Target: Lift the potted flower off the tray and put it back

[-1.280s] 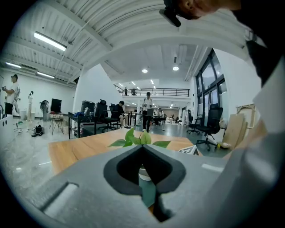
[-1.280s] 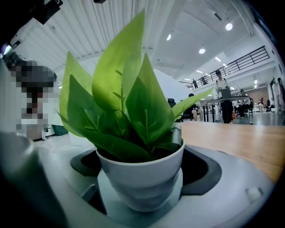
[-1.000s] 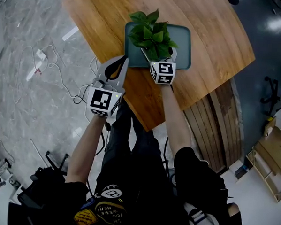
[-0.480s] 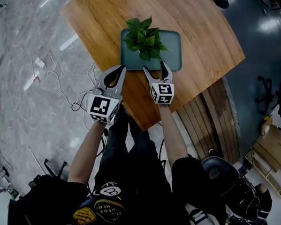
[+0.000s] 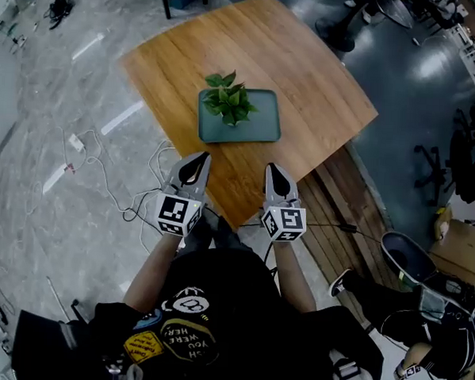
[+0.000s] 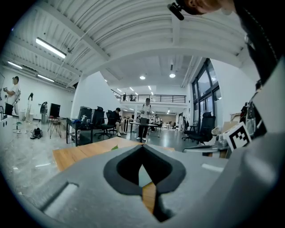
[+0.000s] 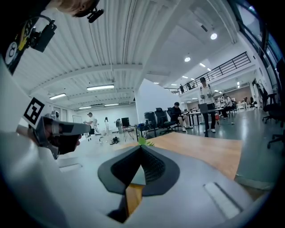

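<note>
Potted flower upright on tray, mid counter. Left gripper clenched, empty. Right gripper just closed, nothing btwn jaws.

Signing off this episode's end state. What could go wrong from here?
1. The potted flower stands at the tray's far-left corner, not centred; a next grasp may clip the rim.
2. The tray lies near the table's left edge; a bump might slide it off.
3. Loose cables trail on the floor beside the table: trip risk.
</note>
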Tool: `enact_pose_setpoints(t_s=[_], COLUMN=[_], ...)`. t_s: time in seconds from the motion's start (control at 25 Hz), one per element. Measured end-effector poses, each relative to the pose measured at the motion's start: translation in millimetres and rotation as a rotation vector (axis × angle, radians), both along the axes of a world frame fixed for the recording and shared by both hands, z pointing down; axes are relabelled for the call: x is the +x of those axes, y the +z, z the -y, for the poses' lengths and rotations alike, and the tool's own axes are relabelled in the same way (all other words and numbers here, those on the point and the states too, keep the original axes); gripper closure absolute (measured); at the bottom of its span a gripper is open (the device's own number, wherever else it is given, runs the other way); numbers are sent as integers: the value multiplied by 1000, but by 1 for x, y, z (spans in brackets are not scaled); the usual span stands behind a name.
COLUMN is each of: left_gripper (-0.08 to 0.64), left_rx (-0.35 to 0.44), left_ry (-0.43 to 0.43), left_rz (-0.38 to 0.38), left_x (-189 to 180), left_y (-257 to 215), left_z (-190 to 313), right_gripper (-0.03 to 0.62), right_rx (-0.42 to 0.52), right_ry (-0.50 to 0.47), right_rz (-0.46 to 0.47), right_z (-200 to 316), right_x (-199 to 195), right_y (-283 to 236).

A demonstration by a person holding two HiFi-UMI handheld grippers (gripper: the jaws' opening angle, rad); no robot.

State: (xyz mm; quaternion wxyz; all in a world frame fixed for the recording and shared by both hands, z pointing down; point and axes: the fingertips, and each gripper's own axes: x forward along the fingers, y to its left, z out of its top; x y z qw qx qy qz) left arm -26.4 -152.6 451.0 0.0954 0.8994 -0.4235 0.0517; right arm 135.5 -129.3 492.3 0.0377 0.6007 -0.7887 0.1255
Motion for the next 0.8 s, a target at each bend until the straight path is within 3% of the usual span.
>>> enact_pose_setpoints(t_s=[0.4, 0.8], left_gripper=[556, 556], left_rx=[38, 27], left_ry=[-9, -2], left_rz=[-3, -1], left_x=[17, 5], left_y=[-31, -34], left_z=[-42, -39], right_gripper=[591, 591], right_rx=[2, -6], right_ry=[-33, -40], right_rz=[-2, 15], right_z=[-33, -27], right_x=[-7, -29], right_y=[-49, -61])
